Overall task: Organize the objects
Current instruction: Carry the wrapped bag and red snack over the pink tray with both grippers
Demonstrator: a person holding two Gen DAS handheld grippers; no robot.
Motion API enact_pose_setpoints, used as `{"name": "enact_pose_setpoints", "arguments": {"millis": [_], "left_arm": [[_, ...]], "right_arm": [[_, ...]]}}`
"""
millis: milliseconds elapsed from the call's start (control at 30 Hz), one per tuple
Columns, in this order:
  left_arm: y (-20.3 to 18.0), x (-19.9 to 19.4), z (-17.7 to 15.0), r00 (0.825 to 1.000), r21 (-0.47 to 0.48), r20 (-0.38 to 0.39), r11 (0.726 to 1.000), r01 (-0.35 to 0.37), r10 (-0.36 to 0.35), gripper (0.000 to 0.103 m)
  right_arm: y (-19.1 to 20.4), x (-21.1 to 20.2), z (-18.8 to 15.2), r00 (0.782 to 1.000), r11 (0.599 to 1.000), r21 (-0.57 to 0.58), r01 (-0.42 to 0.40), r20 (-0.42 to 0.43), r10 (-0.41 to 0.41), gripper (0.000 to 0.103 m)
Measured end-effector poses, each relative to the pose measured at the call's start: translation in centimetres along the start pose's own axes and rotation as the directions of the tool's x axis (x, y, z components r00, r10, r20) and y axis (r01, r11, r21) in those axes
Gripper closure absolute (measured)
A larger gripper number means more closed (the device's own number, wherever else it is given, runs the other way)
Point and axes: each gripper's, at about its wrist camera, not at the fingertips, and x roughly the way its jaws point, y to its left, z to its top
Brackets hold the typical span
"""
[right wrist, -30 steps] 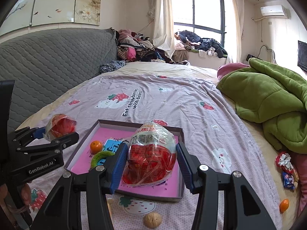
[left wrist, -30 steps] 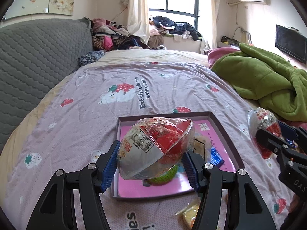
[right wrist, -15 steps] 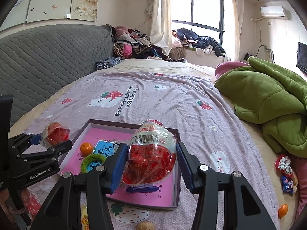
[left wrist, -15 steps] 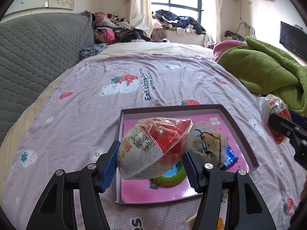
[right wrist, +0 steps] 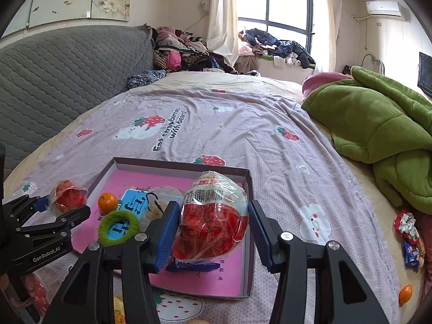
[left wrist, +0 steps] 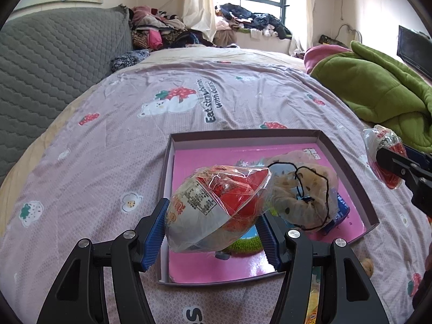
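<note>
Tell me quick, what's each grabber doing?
Left gripper: closed on a wrapped snack.
Right gripper: closed on another wrapped snack.

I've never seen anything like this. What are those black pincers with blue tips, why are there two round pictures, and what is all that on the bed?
There is no robot here. A person holds a hand tool in each hand, each ending in a two-finger claw with blue pads. A wide-angle camera sits on each tool and looks along its fingers, so you get one round picture per hand.

The left claw grips a wrapped egg, and so does the right claw, which holds its own egg. Each tool also shows at the edge of the other picture.

Below them, on the bedsheet, lies a shallow box. Inside are a tangerine, a green ring and a plush toy. Loose snacks lie near the green blanket.
</note>
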Motion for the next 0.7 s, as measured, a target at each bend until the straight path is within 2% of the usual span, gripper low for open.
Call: {"name": "enact_pose_setpoints", "arguments": {"millis": [267,700], "left_arm": [[0.0,1.1,-0.9,1.000,0.001,-0.025,1.000,0.001,-0.001,0.039],[0.2,2.6,-2.1,0.998,-0.002,-0.062,1.000,-0.001,0.000,0.039]], "right_arm": [[-0.5,1.8,-0.4,0.999,1.000,0.016,-0.013,-0.031,0.013,0.051],[-1.2,5.4,-1.3,0.996,1.000,0.013,0.014,-0.093,-0.013,0.051]]}}
